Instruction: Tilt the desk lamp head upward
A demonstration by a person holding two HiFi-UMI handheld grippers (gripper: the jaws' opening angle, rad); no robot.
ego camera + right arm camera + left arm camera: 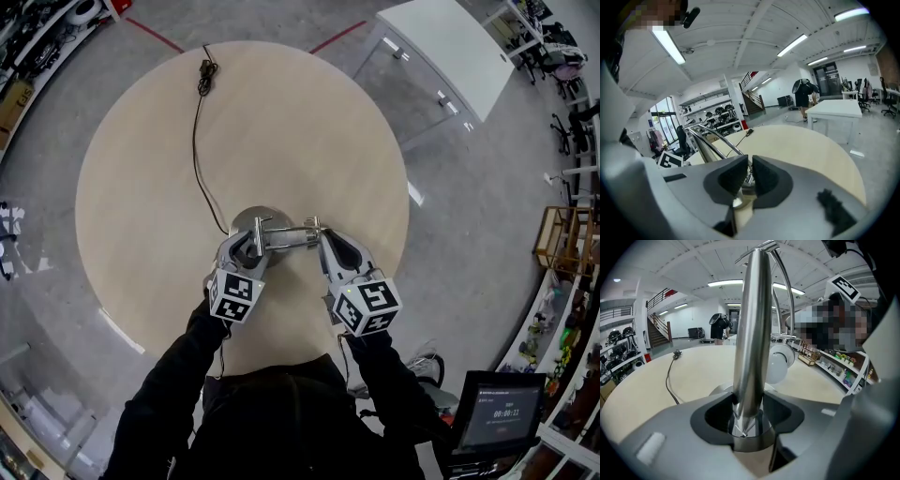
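Observation:
A chrome desk lamp stands near the front of the round table [141,187], its round base [241,222] under my left gripper. Its thin arm [289,235] runs to the right. My left gripper [248,247] is shut on the upright chrome post [750,333], which sits in the notch between the jaws [747,425]. The white bulb [779,363] shows just behind the post. My right gripper [322,236] is at the arm's right end. In the right gripper view its jaws [746,176] stand almost together on a thin chrome part of the lamp head, and the chrome rods [712,140] lead off to the left.
The lamp's black cord [196,141] runs across the table to a plug [204,75] at the far edge. A white desk [450,52] stands beyond the table at the right. A monitor [497,412] and shelves are at the right edge.

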